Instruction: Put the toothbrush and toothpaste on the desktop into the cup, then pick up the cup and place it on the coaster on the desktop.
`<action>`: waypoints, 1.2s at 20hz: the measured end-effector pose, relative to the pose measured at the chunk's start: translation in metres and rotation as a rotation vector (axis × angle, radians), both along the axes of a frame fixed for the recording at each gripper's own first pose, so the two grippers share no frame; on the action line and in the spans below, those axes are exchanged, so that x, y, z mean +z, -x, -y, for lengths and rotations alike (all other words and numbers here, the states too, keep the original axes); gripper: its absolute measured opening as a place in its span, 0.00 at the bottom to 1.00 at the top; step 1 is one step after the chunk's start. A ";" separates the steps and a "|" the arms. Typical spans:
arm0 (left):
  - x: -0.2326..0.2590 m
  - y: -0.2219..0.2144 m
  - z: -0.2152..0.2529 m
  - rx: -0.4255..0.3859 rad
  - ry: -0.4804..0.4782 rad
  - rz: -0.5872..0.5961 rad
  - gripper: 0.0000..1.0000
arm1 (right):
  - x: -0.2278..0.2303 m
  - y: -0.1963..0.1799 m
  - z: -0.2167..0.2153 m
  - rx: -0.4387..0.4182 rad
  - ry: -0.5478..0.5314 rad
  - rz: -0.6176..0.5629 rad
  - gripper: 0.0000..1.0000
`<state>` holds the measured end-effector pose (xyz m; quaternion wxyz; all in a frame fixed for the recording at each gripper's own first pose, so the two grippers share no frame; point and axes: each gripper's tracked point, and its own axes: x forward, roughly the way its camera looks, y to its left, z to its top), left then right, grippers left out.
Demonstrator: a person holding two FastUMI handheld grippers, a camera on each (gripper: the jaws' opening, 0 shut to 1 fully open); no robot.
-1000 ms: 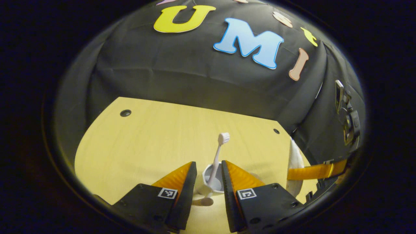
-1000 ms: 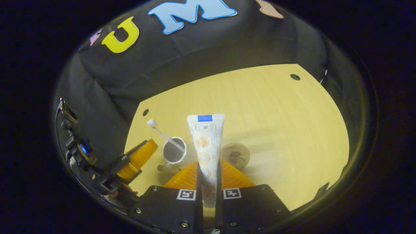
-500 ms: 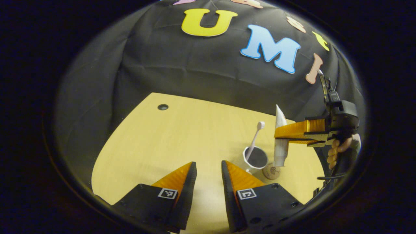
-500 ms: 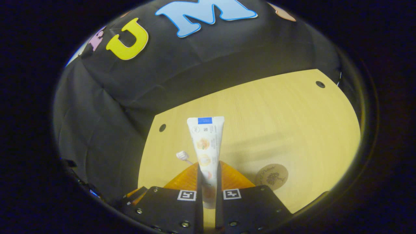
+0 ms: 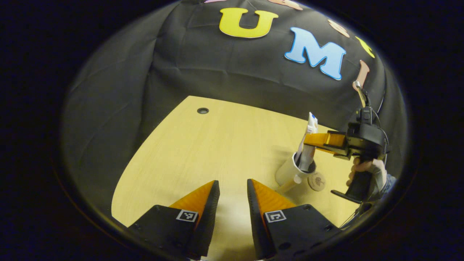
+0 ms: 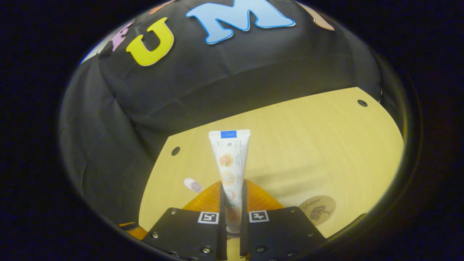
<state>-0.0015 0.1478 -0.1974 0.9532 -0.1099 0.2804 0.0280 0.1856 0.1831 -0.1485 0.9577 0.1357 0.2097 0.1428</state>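
Note:
In the left gripper view a white cup [image 5: 288,173] stands on the wooden desktop [image 5: 217,145], beside the round coaster [image 5: 316,181]. The toothpaste tube [image 5: 307,150] stands nearly upright with its lower end inside the cup's mouth. My right gripper [image 5: 314,140], held by a hand [image 5: 364,167], is shut on the tube. My left gripper [image 5: 233,188] is open and holds nothing, some way short of the cup. In the right gripper view the tube [image 6: 230,163] sticks up between the fingers of my right gripper [image 6: 232,190]. The toothbrush head [image 6: 193,185] pokes up at the tube's left; the coaster [image 6: 318,210] lies at the lower right.
The desktop [image 6: 308,145] has small round holes [image 5: 203,110] [image 6: 175,150] [image 6: 361,103] near its far corners. Black cloth walls close in behind the desk and on both sides.
My left gripper drew back from the cup, leaving the toothbrush in it. My right gripper carried the toothpaste over the cup and lowered its end into the mouth.

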 end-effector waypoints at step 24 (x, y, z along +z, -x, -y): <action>-0.004 -0.041 0.122 -0.361 -0.044 -0.018 0.65 | 0.032 0.050 0.031 0.014 -0.084 0.094 0.93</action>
